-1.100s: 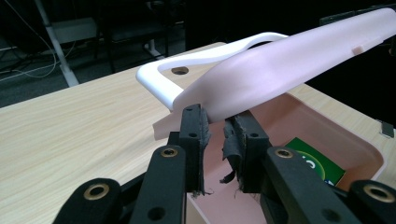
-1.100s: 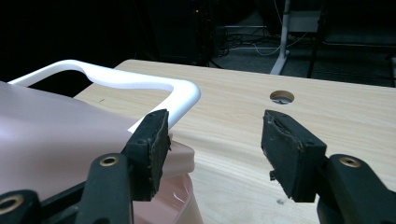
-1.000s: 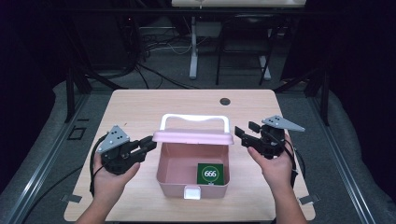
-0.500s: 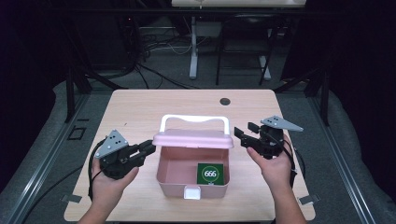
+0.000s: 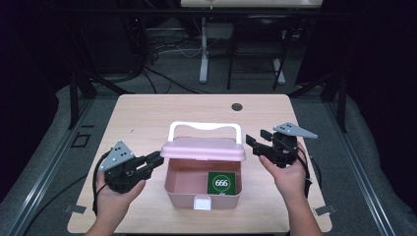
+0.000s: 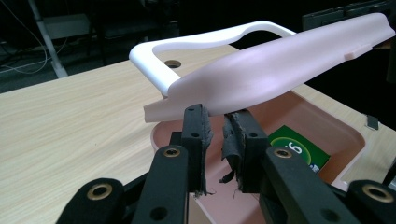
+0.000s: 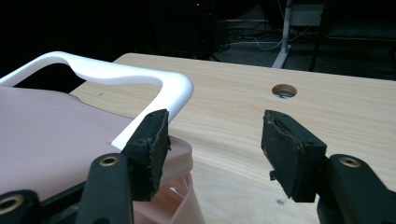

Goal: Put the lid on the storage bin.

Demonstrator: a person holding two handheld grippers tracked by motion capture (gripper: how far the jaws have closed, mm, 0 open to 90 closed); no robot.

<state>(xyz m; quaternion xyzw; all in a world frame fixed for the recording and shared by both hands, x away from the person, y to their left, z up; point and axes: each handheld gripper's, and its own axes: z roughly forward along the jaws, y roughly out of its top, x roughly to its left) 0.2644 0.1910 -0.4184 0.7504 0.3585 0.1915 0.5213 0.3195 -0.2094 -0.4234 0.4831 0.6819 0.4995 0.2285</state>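
Pink box lid [image 5: 202,148] at frame centre: left claw [image 5: 156,160], nearly together, under its left edge; right claw [image 5: 250,143], apart, beside its right edge.

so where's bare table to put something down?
Far half of the table, from the pink box back to the grommet hole, is bare. Crowded at the box's sides: left tongs, right tongs.

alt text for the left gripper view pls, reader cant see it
Two black jaws of the left gripper, nearly closed, reach up to the near edge of a pink lid that slants half open over a pink box. A white handle arcs behind the lid, a green card lies inside the box, and the wooden table spreads to the left.
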